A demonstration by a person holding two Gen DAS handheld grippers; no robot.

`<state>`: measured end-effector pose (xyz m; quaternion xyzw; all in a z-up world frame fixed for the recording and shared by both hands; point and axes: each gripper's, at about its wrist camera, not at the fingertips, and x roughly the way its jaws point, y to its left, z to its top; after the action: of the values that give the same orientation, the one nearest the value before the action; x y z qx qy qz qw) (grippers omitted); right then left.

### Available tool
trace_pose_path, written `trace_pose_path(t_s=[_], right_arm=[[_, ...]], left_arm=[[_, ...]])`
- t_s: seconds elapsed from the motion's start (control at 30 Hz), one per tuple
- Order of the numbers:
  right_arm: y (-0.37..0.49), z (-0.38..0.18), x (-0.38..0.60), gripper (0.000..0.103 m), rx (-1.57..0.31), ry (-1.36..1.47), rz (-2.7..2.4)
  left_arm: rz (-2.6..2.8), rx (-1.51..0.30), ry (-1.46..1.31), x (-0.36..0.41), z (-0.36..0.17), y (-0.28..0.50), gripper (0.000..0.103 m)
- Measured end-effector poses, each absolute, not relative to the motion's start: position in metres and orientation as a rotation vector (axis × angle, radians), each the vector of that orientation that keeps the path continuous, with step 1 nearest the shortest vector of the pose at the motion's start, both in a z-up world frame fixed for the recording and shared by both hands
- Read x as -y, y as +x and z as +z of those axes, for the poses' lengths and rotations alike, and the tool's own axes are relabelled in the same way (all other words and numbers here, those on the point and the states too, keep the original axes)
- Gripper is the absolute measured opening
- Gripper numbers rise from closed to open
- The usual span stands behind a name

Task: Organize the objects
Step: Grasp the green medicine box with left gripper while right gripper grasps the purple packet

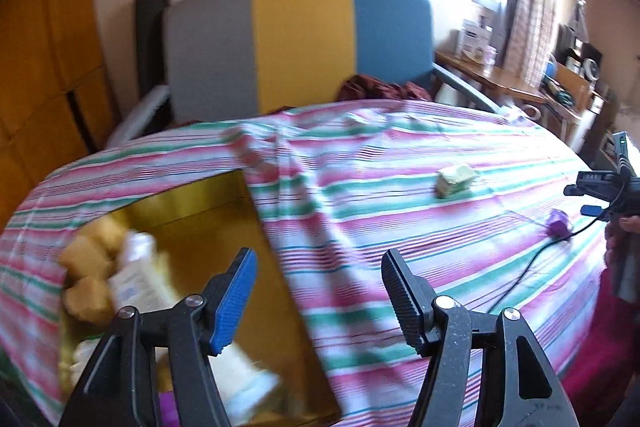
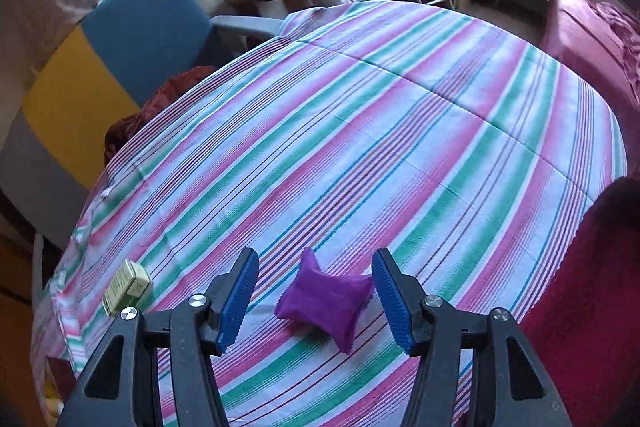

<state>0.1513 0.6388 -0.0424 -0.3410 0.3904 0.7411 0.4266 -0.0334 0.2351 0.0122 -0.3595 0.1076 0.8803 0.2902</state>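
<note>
- Striped cloth is seen covering the table, a grey-yellow-blue chair behind it.
- Left wrist view: the yellow box at the table's left is already loaded with several tan blocks and pale packets, blurred. The left gripper is spread above the box's edge, nothing between the jaws.
- Left out on the cloth: a pale green box and a purple pouch, well apart from the yellow box.
- Right wrist view: the right gripper is spread around the purple pouch; pads are not seen pressing it. The green box lies to its left.
- Judged: mostly done, two items remaining.
</note>
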Motion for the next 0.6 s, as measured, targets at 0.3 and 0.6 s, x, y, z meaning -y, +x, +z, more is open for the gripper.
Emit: trace_pose_path(t_s=[0.3,0.6], right_arm=[[0.158,-0.056,-0.644,0.060,-1.122,-0.851,1.829],[0.140,-0.071,-0.645,0.061,-1.087,-0.976,1.815]], left_arm=[[2.195,-0.411,-0.980,-0.335,-0.016,-0.039,0.069],[2.065,-0.517,-0.915,-0.416,-0.036,-0.062,0.077]])
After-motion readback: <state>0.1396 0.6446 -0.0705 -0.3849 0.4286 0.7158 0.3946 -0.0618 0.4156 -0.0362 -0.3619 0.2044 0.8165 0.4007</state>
